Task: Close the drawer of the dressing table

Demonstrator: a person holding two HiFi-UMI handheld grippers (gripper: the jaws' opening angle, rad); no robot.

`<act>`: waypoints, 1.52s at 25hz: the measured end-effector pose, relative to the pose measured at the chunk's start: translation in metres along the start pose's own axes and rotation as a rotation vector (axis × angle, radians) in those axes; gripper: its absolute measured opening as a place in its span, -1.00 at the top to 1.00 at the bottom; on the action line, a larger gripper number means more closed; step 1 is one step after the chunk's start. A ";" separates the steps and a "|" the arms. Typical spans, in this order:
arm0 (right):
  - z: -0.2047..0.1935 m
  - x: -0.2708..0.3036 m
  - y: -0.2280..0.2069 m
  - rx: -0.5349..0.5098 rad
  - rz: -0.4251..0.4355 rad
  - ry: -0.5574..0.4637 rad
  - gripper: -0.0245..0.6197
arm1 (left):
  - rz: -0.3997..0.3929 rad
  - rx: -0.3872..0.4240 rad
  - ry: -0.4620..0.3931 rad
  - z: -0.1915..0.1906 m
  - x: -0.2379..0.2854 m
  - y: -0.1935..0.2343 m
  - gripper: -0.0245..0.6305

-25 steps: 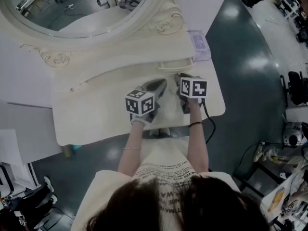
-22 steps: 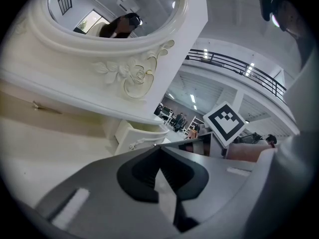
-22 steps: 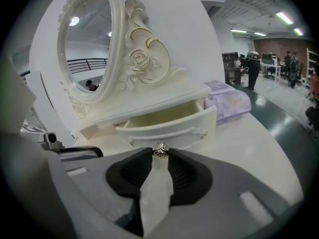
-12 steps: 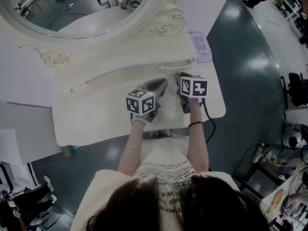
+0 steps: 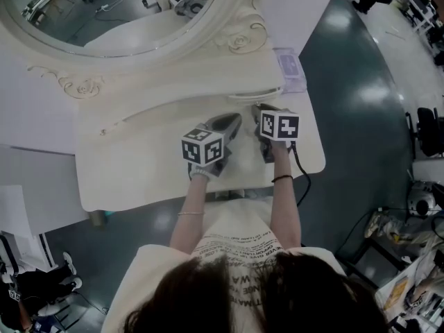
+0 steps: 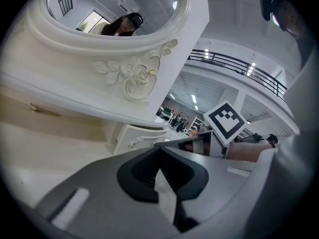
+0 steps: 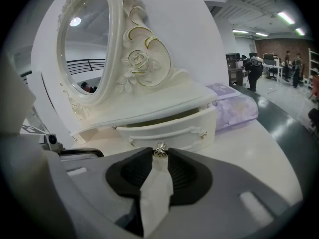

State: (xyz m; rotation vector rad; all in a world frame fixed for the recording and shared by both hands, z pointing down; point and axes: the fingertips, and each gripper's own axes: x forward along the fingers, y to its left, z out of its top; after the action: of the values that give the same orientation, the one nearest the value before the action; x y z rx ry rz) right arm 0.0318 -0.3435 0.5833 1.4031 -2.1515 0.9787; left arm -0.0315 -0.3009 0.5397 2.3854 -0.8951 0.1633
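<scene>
The small cream drawer (image 7: 172,130) under the mirror shelf of the dressing table (image 5: 139,165) stands a little way out. Its round metal knob (image 7: 160,151) sits pinched between the tips of my right gripper (image 7: 160,153), which is shut on it. In the head view the right gripper (image 5: 261,111) reaches up to the drawer (image 5: 254,94). My left gripper (image 5: 232,123) hovers over the tabletop just left of it. Its jaws (image 6: 159,147) meet at the tips, shut with nothing between them. The drawer (image 6: 135,136) lies ahead of it to the left.
An oval mirror (image 5: 111,12) in a carved cream frame rises behind the drawer. A purple tissue pack (image 7: 233,107) lies on the table to the drawer's right. The table's right edge (image 5: 320,151) drops to a dark floor. A black cable (image 5: 303,179) trails from the right gripper.
</scene>
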 end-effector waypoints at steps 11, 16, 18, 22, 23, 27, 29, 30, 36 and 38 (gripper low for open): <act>0.008 0.008 -0.002 -0.005 0.010 0.001 0.63 | 0.020 -0.004 -0.007 0.004 0.004 0.008 0.92; 0.013 0.012 -0.003 -0.007 0.016 0.002 0.63 | 0.028 -0.008 -0.009 0.006 0.007 0.012 0.92; 0.015 0.013 -0.004 -0.010 0.017 0.002 0.63 | 0.031 -0.010 -0.011 0.008 0.007 0.013 0.92; 0.018 0.017 -0.004 -0.011 0.020 0.000 0.63 | 0.035 -0.013 -0.012 0.009 0.009 0.017 0.92; 0.019 0.017 -0.004 -0.011 0.021 0.001 0.63 | 0.036 -0.015 -0.012 0.009 0.009 0.018 0.92; 0.022 0.020 -0.005 -0.010 0.026 0.000 0.63 | 0.038 -0.019 -0.009 0.010 0.011 0.020 0.92; 0.023 0.021 -0.004 -0.010 0.027 -0.002 0.63 | 0.038 -0.019 -0.008 0.010 0.012 0.022 0.92; 0.023 0.021 -0.004 -0.010 0.026 -0.003 0.63 | 0.038 -0.019 -0.007 0.010 0.012 0.022 0.92; 0.024 0.021 -0.005 -0.012 0.033 0.001 0.63 | 0.041 -0.018 -0.010 0.012 0.012 0.023 0.92; 0.024 0.021 -0.005 -0.013 0.034 0.002 0.63 | 0.044 -0.019 -0.011 0.012 0.011 0.024 0.92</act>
State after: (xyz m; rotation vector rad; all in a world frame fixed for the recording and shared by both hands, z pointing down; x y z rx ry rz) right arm 0.0282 -0.3760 0.5824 1.3626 -2.1828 0.9762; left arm -0.0393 -0.3291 0.5446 2.3524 -0.9502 0.1580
